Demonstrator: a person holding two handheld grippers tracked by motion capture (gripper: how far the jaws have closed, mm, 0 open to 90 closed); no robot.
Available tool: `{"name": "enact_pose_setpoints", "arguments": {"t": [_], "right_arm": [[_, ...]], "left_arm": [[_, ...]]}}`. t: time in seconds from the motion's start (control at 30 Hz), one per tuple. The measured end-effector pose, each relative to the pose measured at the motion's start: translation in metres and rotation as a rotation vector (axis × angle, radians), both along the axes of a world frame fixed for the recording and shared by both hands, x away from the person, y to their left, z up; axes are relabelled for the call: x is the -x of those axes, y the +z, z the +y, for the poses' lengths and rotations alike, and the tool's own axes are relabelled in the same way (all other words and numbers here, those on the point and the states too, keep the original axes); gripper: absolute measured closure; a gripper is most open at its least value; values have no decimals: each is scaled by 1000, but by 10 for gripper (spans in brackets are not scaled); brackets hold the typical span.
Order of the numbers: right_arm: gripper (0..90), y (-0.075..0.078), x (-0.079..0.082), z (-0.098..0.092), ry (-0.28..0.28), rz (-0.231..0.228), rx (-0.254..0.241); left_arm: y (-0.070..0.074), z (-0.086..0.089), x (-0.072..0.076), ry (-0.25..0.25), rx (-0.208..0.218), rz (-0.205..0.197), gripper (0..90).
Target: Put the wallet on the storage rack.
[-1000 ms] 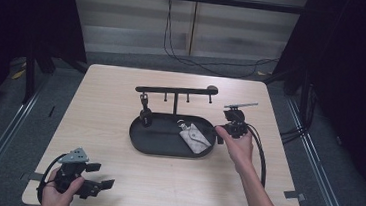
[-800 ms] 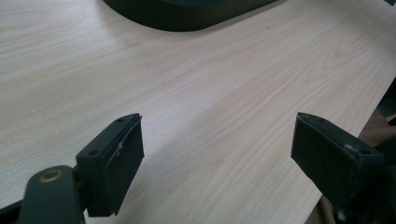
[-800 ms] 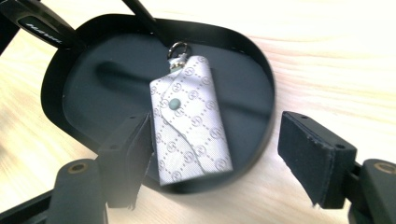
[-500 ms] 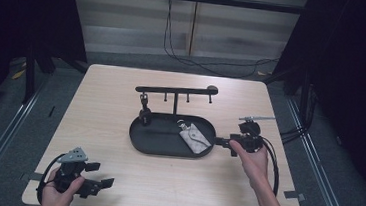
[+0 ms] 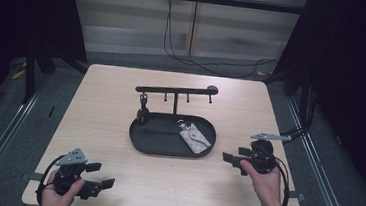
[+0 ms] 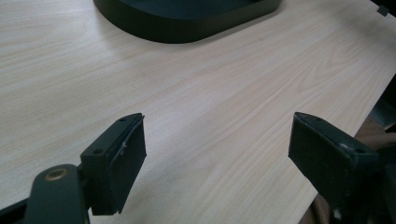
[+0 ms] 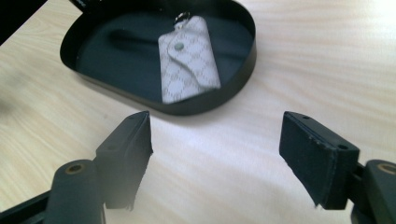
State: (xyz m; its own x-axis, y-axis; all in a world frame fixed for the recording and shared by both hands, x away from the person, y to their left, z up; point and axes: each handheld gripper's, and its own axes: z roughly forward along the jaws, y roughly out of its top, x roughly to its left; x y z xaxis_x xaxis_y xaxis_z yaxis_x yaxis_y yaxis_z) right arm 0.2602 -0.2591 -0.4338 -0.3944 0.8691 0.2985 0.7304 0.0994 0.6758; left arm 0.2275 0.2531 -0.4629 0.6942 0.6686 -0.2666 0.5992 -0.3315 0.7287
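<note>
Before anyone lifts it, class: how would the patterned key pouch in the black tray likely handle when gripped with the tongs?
The key pouch looks like soft, flat fabric or leather with a snap flap, so it probably flexes and droops. It seems light. Its metal ring may dangle. Lying flat in the tray, it likely won't roll.

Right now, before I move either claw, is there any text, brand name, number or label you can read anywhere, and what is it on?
None: no readable word, number or label in these pictures.
Pouch in the black tray: a repeating printed pattern, too blurred to read as letters or a brand.
Snap button on its flap: no marking can be made out.
Left claw, right claw and wooden table: no visible lettering.
</note>
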Motion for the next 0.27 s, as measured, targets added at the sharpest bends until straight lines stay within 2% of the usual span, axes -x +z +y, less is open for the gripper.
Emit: {"name": "enact_pose_setpoints", "arguments": {"t": [0.17,0.23,0.27], "right_arm": [[262,-13,16,-11,-31,-47,5],[267,-22,20,-16,-59,-73,-24],[262,-25,20,-17,-59,-55,-28]], "left_arm": [[0,0,-1,4,2,7,189],[0,1,-1,11,-1,14,189],[0,2,-1,17,-2,12,189]]}}
